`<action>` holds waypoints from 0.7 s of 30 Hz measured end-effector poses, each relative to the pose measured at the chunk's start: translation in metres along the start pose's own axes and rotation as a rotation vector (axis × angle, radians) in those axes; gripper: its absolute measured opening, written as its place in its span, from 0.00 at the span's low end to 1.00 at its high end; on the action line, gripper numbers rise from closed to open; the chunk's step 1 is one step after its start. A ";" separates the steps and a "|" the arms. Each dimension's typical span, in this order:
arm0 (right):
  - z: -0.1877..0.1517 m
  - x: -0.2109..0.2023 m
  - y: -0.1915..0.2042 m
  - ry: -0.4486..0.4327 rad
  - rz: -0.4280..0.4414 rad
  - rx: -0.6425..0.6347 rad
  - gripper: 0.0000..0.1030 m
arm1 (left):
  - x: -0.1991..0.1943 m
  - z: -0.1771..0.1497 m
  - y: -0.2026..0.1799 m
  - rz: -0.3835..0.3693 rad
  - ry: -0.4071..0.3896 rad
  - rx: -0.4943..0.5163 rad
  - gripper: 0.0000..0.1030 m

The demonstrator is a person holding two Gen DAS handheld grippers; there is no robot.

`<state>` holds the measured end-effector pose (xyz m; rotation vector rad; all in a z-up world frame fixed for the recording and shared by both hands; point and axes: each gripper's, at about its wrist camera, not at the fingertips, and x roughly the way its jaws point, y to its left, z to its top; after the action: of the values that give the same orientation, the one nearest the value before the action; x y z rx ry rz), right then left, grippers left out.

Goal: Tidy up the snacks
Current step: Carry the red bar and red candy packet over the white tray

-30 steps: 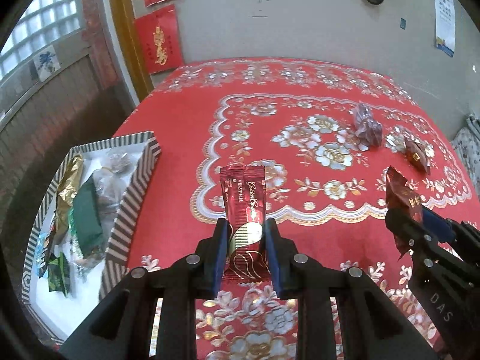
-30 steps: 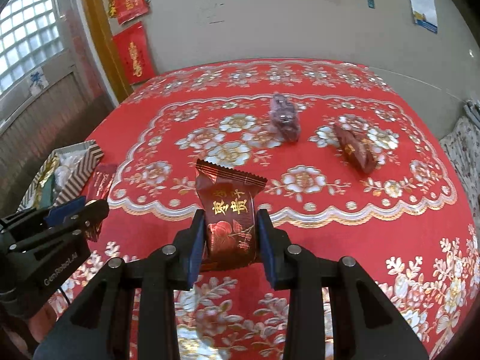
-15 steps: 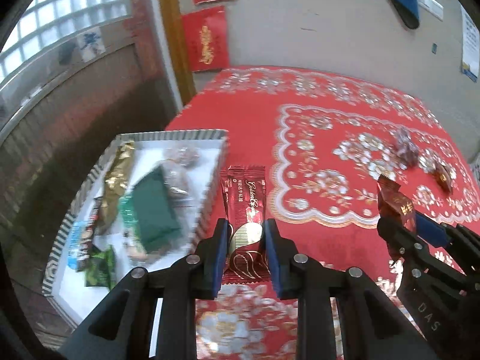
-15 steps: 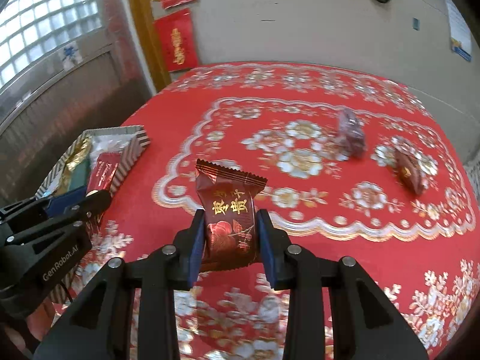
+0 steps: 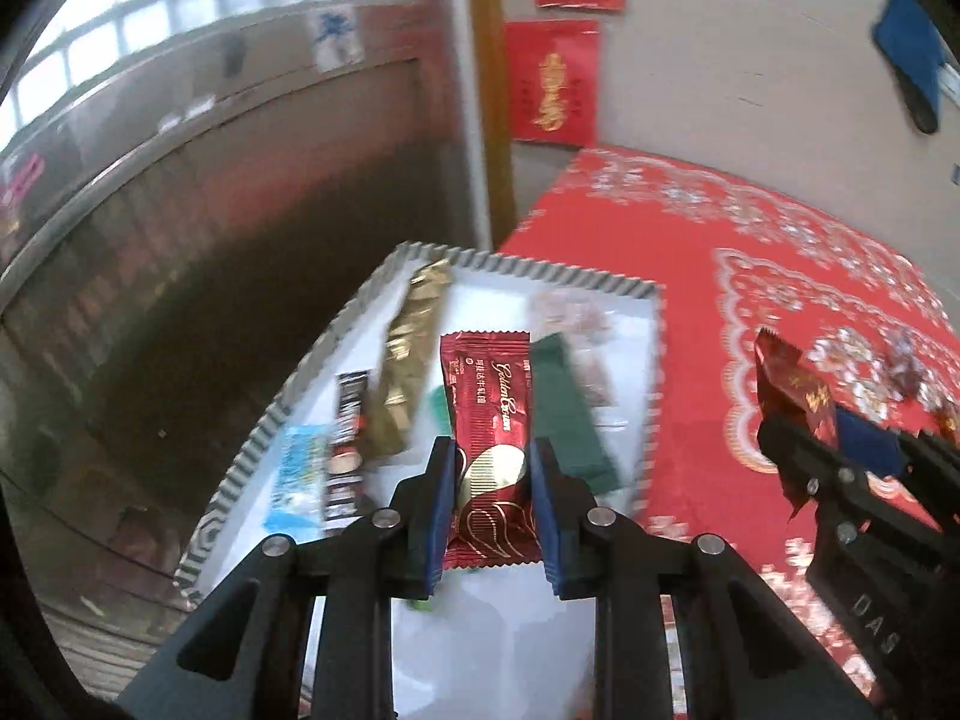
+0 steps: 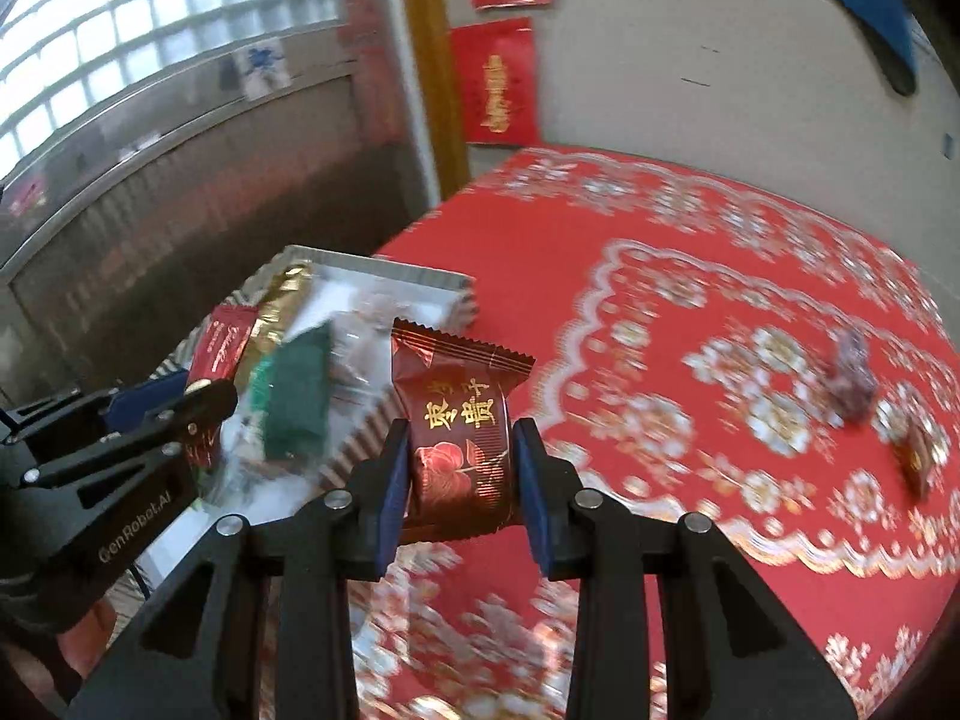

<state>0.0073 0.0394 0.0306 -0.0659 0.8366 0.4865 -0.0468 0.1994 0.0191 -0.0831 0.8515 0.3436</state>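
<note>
Covering the table (image 6: 690,252), a red flowered cloth carries a striped-rim tray (image 5: 336,336) at its edge, with a gold packet (image 5: 408,372) and green packet (image 5: 564,414) inside. The left tongs (image 5: 487,516) are clamped on a long red snack bar (image 5: 487,420) above the tray. The right tongs (image 6: 459,504) pinch a dark red snack pouch (image 6: 459,420) beside the tray's rim, over the cloth.

A worktop (image 6: 540,276) is covered by a red floral cloth. A striped-rimmed tray (image 5: 528,270) is set at its left edge; two wrapped snacks (image 6: 849,378) are scattered at right.
</note>
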 end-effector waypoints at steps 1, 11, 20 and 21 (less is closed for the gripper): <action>0.003 0.005 0.008 0.004 0.009 -0.015 0.30 | 0.003 -0.002 0.008 0.010 0.008 -0.011 0.24; 0.017 0.060 0.061 0.087 0.069 -0.126 0.31 | 0.027 -0.016 0.054 0.053 0.054 -0.079 0.24; 0.018 0.090 0.094 0.126 0.062 -0.204 0.31 | 0.040 -0.021 0.058 0.090 0.066 -0.077 0.24; 0.018 0.090 0.093 0.126 0.070 -0.202 0.32 | 0.040 -0.021 0.058 0.096 0.065 -0.075 0.25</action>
<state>0.0301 0.1616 -0.0099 -0.2560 0.9135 0.6364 -0.0570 0.2600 -0.0212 -0.1244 0.9088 0.4650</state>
